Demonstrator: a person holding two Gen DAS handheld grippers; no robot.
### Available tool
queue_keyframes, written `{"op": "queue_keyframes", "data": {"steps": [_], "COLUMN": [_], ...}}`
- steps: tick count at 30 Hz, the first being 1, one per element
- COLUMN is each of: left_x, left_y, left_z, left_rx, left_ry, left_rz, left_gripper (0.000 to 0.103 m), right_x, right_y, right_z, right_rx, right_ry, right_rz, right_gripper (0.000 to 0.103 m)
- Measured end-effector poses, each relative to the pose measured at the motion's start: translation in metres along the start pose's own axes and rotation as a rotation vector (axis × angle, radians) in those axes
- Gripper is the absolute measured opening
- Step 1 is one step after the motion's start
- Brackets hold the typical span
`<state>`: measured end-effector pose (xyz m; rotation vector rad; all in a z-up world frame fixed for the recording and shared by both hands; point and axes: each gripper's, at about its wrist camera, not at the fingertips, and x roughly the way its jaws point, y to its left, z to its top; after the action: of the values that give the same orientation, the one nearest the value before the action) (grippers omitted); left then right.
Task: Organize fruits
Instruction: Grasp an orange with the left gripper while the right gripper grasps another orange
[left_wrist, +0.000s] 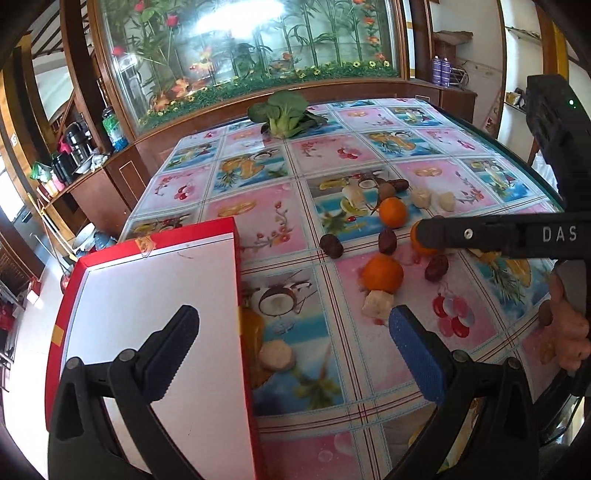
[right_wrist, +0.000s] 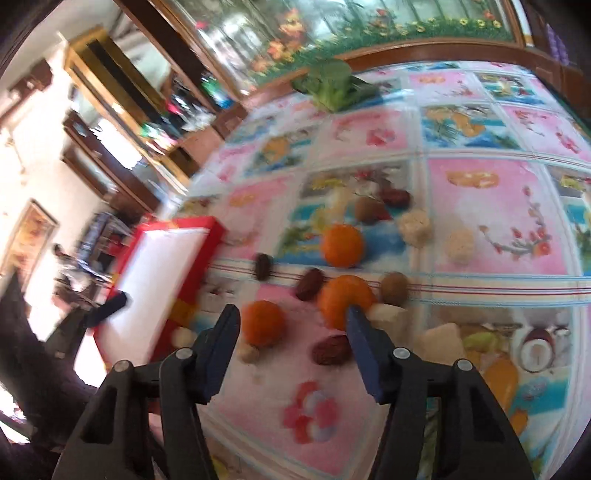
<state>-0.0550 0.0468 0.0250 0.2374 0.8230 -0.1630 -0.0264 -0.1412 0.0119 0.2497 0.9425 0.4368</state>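
Observation:
Three oranges (left_wrist: 382, 275) (right_wrist: 265, 322), several dark red dates (left_wrist: 331, 245) (right_wrist: 331, 349) and pale white chunks (left_wrist: 376, 302) lie scattered on the patterned tablecloth (left_wrist: 280, 221). A red box with a white inside (left_wrist: 147, 314) (right_wrist: 155, 273) sits at the left. My left gripper (left_wrist: 295, 325) is open and empty, one finger above the box, the other near a white chunk. My right gripper (right_wrist: 291, 317) is open and empty, low over the near orange; its arm (left_wrist: 498, 232) covers part of another orange (left_wrist: 419, 242).
A bok choy (left_wrist: 284, 114) (right_wrist: 332, 86) lies at the table's far edge in front of a glass flower display. Brown kiwi-like fruits (right_wrist: 394, 288) sit among the oranges. A white round slice (left_wrist: 277, 354) lies beside the box. The table edge runs at the right.

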Motion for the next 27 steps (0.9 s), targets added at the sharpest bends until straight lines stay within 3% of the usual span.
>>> {"op": "queue_keyframes", "data": {"steps": [3,6,11,15,20,27], "left_x": [0.007,0.015,0.04,0.061,0.071,0.08], "left_y": [-0.001,-0.008,-0.024,-0.027,-0.028,-0.034], "left_z": [0.004,0.011,0.024,0.03,0.03,0.03], "left_rx": [-0.003,0.009,0.041,0.035,0.004,0.001], "left_ry": [0.012,0.024,0.075,0.139,0.17,0.202], "left_rz": [-0.021,-0.057,-0.106,-0.158,-0.233,-0.326], "left_gripper": [0.102,0.102,0.102,0.084,0.08,0.058], "right_x": [-0.002,-0.002,0.02,0.024,0.026,0.015], "right_y": [-0.006,-0.008,-0.008,-0.006,-0.01,-0.019], "right_z": [0.002,0.007,0.01,0.013,0.013,0.01], "right_rx": [-0.001,-0.032,-0.076,-0.079,-0.068,-0.003], "right_ry": [0.026,0.028,0.109,0.114,0.115,0.094], "right_rz": [-0.055,-0.127,-0.175,-0.15,-0.14,-0.079], "right_gripper": [0.05,0.05,0.045,0.042,0.035,0.035]}}
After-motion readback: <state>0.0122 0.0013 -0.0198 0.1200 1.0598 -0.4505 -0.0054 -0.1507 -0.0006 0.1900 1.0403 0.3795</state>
